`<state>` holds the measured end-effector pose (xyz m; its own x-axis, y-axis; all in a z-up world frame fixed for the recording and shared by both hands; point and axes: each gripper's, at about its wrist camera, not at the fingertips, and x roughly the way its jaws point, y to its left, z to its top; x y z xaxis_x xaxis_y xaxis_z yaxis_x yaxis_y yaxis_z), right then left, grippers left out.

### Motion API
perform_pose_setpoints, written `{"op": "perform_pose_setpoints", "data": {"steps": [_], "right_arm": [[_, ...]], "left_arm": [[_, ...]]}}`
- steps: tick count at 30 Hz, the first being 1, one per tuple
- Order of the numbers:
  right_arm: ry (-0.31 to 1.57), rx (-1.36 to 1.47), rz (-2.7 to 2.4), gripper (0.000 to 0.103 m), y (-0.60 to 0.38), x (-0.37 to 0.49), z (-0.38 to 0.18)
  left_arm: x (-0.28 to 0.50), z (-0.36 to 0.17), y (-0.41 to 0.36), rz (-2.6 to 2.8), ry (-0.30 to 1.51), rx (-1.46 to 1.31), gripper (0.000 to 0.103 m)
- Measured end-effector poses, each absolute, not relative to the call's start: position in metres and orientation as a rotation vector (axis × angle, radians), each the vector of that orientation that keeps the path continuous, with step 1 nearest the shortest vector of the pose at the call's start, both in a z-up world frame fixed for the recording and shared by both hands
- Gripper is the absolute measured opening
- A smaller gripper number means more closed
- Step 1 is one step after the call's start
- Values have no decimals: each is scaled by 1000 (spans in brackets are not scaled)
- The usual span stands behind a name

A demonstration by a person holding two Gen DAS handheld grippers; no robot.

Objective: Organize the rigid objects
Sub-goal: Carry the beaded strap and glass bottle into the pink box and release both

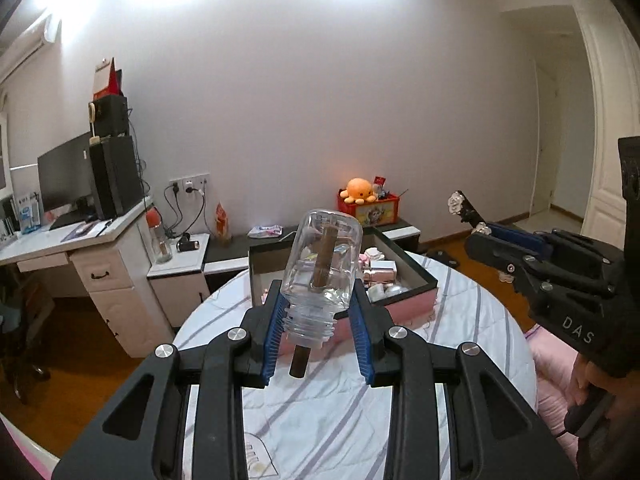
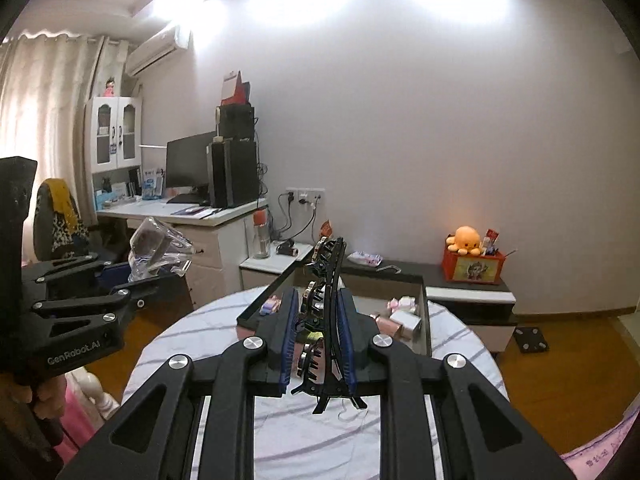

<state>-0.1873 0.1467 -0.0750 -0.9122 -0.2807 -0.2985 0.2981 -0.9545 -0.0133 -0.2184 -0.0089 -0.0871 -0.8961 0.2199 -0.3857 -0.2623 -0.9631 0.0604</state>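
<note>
A clear bottle (image 1: 324,256) with a brown stick through its neck is tilted neck-down in the air, and my left gripper (image 1: 318,292) is shut on its shoulder. The right wrist view shows the same bottle (image 2: 160,244) in that gripper (image 2: 140,276) at the left. My right gripper (image 2: 318,300) is shut on a long black hair clip (image 2: 330,280) with small flower ornaments. The clip (image 1: 460,204) sticks up from the right gripper (image 1: 478,236) at the right of the left wrist view. Below both lies an open box (image 1: 404,304) with a black rim and pink sides, holding several small pink and white items.
The box rests on a round table (image 1: 320,400) under a white striped cloth. Behind it runs a low cabinet (image 2: 468,292) with an orange plush octopus (image 2: 464,238) on a red box. A desk with a monitor (image 1: 64,176) stands at the left, pink bedding (image 1: 552,364) at the right.
</note>
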Motion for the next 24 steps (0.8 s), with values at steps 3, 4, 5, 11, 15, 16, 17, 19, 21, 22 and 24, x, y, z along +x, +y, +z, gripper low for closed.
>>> {"op": "perform_pose_setpoints", "data": {"steps": [3, 4, 5, 11, 15, 16, 17, 19, 21, 22, 24], "right_arm": [[100, 433, -2804, 20, 144, -195, -73], [105, 441, -2799, 20, 145, -198, -75], [107, 447, -2795, 20, 145, -203, -75], [124, 496, -2793, 20, 148, -236, -83], [134, 544, -2785, 20, 147, -267, -92], [135, 557, -2786, 20, 148, -275, -96], [139, 580, -2782, 20, 148, -286, -100], [139, 623, -2771, 20, 146, -308, -109], [144, 678, -2752, 20, 145, -327, -119], [141, 702, -2744, 20, 145, -337, -124], [136, 763, -2721, 20, 142, -360, -136]], "left_arm": [[-230, -85, -10, 2832, 163, -566, 31], [-231, -85, -10, 2835, 170, -565, 31], [-237, -86, -8, 2835, 176, -572, 31], [-280, -93, -6, 2825, 188, -633, 31], [-321, -104, -2, 2790, 184, -701, 32], [-329, -107, 0, 2780, 177, -722, 32], [-339, -110, 0, 2775, 176, -739, 32], [-357, -117, 3, 2764, 171, -770, 32], [-378, -126, 5, 2750, 154, -822, 32], [-389, -133, 8, 2741, 149, -849, 32], [-403, -142, 13, 2720, 141, -879, 32]]}}
